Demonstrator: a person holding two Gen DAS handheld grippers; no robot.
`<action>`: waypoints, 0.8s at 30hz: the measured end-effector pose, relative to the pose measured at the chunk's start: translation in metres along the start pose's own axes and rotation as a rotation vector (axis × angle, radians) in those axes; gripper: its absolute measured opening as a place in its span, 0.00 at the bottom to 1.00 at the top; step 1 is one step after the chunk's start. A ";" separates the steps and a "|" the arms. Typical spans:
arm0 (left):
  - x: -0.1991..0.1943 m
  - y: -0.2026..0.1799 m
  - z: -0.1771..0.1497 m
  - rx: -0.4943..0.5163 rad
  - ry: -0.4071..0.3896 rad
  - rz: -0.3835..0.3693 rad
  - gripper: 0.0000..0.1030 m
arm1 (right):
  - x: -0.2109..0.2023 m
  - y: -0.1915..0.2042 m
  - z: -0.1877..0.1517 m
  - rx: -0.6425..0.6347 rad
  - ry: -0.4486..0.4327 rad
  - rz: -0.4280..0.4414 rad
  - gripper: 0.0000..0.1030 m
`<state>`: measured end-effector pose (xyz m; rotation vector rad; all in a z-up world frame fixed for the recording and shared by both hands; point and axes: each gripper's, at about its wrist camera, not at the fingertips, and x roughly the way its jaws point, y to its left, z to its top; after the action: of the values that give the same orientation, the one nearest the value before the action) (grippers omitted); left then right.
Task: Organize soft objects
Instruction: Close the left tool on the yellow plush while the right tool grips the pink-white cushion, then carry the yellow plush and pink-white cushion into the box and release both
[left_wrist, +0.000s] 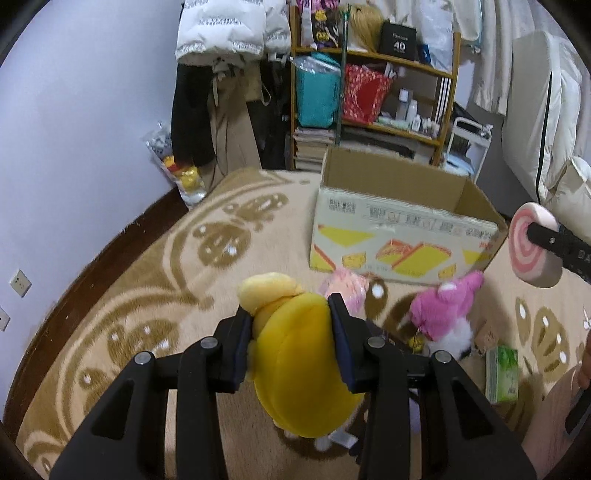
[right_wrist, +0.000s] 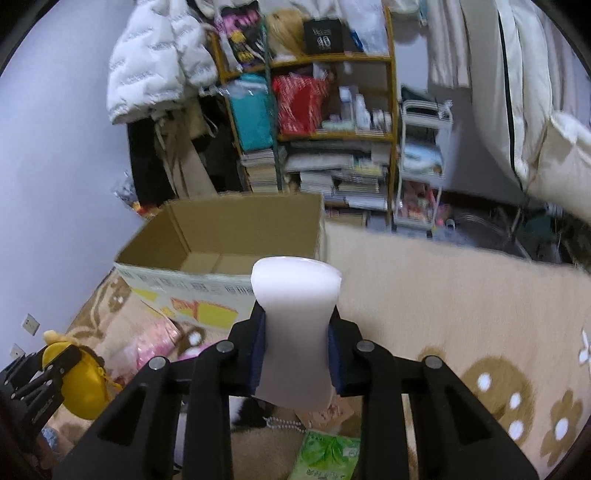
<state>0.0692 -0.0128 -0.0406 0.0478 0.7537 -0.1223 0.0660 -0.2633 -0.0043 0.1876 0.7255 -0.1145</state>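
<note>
The left tongs (left_wrist: 291, 332) were squeezed tight on a soft yellow plush toy with a pale yellow head (left_wrist: 295, 354), holding it up above the beige carpet with brown flower shapes (left_wrist: 147, 295). The right tongs (right_wrist: 295, 347) were pinched shut on a squishy white roll with a pink swirl on its end (right_wrist: 295, 317) — its sides bulged out above and below the pads. From the left view, that roll hung in the air just past the right-hand corner of the open brown cardboard box with yellow pictures on its side (left_wrist: 399, 236).

The box sat on the carpet near the wooden shelf, and what could be seen of its inside looked bare. A fluffy pink and white plush toy (left_wrist: 443, 314) and a pale pink plush toy (left_wrist: 347, 288) lay on the carpet just beside the box's front wall. A green tissue pack (left_wrist: 502, 373) lay closer to the near edge of the carpet.

It looked like the carrying step — both toys were up and neither was in the box yet. Next, each hand would likely need to go over the box's open top, then let go so the toy drops in. The two pink toys would be left to pick up.
</note>
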 end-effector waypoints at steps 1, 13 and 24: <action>-0.001 0.000 0.003 0.006 -0.011 0.002 0.36 | -0.003 0.001 0.002 -0.005 -0.012 0.005 0.29; -0.002 -0.009 0.068 0.012 -0.122 -0.063 0.36 | -0.004 0.023 0.043 -0.046 -0.094 0.064 0.29; 0.020 -0.036 0.142 0.076 -0.218 -0.091 0.37 | 0.013 0.028 0.089 -0.051 -0.143 0.062 0.29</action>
<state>0.1755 -0.0625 0.0487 0.0713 0.5331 -0.2389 0.1383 -0.2553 0.0558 0.1514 0.5794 -0.0499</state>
